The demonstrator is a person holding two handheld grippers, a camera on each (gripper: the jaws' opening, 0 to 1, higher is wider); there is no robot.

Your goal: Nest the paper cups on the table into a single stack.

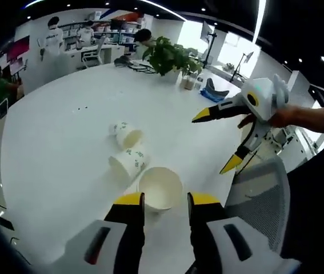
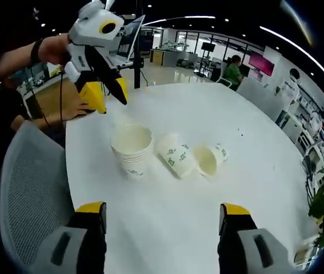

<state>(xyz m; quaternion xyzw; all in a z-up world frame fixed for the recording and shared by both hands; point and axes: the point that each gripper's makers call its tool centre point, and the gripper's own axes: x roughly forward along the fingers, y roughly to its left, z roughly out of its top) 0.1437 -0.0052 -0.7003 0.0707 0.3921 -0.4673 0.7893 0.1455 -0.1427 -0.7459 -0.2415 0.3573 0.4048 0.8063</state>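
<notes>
On the worktop (image 2: 196,228) stand stacked cups (image 2: 131,147); two lie tipped, green print unreadable. Left gripper (image 1: 166,200) and right gripper (image 2: 163,212) hold jaws spread, empty.

Both views high, facing opposite across shared cups (image 1: 144,171) (image 2: 167,149), table (image 1: 64,142) (image 2: 207,217).

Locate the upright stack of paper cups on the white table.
In the right gripper view the upright stack stands near the table edge by the grey chair, left of two tipped cups, below the left tool.
</notes>
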